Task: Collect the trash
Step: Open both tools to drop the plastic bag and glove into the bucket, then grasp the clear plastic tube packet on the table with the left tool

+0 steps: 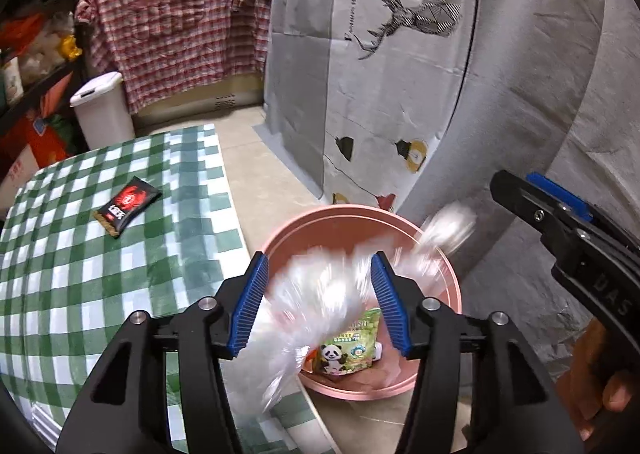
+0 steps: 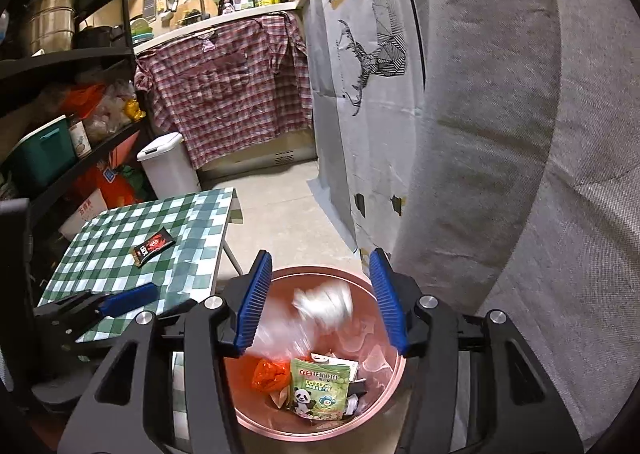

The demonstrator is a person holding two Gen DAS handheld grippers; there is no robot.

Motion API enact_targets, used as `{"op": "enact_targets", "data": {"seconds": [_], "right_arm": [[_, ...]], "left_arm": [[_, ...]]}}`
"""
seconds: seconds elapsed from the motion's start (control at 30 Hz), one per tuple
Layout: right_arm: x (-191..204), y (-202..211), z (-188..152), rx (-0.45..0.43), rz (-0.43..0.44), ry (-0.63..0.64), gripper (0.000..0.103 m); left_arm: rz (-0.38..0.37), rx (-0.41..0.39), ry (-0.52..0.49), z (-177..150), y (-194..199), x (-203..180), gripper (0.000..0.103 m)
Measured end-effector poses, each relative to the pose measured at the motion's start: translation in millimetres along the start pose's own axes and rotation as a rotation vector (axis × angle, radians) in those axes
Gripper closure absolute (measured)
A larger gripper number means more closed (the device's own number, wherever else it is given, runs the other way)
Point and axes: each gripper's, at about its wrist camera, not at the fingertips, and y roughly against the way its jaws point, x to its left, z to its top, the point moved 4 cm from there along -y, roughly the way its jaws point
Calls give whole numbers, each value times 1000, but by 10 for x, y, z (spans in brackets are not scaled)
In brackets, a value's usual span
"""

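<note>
A pink bin [image 1: 344,219] stands on the floor beside the table; it also shows in the right wrist view [image 2: 390,370]. A clear plastic bottle [image 1: 316,294], blurred by motion, hangs between the fingers of my open left gripper [image 1: 320,306] above the bin; it also shows over the bin's mouth [image 2: 320,304]. My open right gripper [image 2: 320,304] is above the bin and empty. Inside lie a green panda pouch [image 2: 320,388] and an orange wrapper [image 2: 270,374]. A black snack packet [image 1: 127,205] lies on the green checked table [image 1: 80,294].
A white lidded bin [image 2: 168,169] stands on the floor behind the table. A grey sofa [image 2: 540,173] and a deer-print cloth [image 2: 360,93] are to the right. Black shelves [image 2: 60,93] full of goods stand to the left. Tiled floor [image 2: 280,213] lies between.
</note>
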Motion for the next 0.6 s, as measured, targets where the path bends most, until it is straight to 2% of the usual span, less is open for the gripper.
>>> {"op": "enact_targets", "data": {"seconds": [0.2,0.5,0.6], "right_arm": [[90,31,4,-13,11,19,51],[486,64,15,-30,88,51,51],[680,123,31,-40,135,48,56]], "left_arm": [[59,-28,22,-37,182,271,50],[244,-91,80,-392,785,935,50],[318,-95,112,-599,944,1190,50]]}}
